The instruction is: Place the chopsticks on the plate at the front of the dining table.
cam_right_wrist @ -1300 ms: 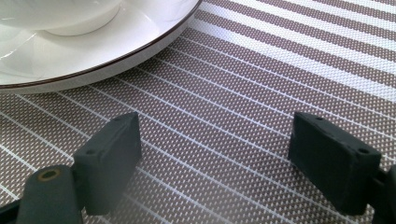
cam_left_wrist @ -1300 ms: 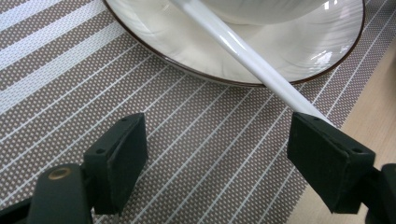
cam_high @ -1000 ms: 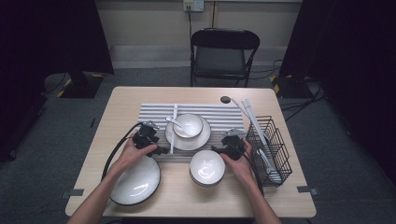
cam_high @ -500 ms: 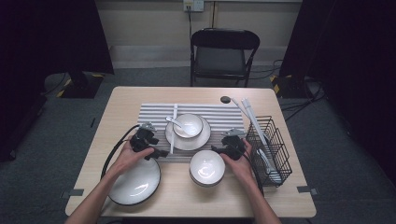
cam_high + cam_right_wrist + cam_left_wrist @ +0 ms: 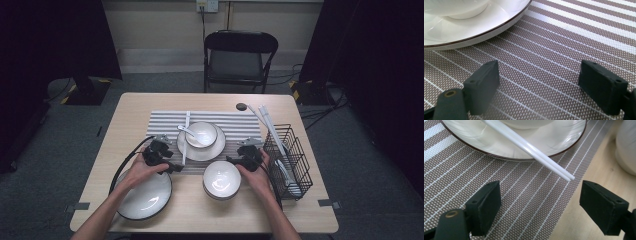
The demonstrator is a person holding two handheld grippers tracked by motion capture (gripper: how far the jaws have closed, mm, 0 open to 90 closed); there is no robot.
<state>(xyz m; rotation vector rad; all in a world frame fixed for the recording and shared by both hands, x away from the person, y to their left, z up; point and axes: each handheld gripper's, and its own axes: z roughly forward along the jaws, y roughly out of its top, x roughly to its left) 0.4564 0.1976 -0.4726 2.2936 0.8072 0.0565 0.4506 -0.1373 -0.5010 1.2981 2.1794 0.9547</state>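
A white pair of chopsticks (image 5: pixel 186 137) lies on the striped placemat (image 5: pixel 235 125), its near end (image 5: pixel 554 165) leaning on the rim of a white plate (image 5: pixel 215 149) (image 5: pixel 506 147). The plate carries a small bowl (image 5: pixel 202 134) with a spoon (image 5: pixel 184 130) in it. My left gripper (image 5: pixel 169 161) (image 5: pixel 541 207) stands open low over the mat, just short of the chopstick tips. My right gripper (image 5: pixel 235 159) (image 5: pixel 539 85) is open over the mat beside the plate (image 5: pixel 474 27), nothing between its jaws.
An empty white bowl (image 5: pixel 221 179) (image 5: pixel 626 145) sits on the bare table between my hands. A large plate (image 5: pixel 145 196) lies near the front left edge under my left forearm. A black wire rack (image 5: pixel 292 165) stands at the right. A folding chair (image 5: pixel 240 55) is behind the table.
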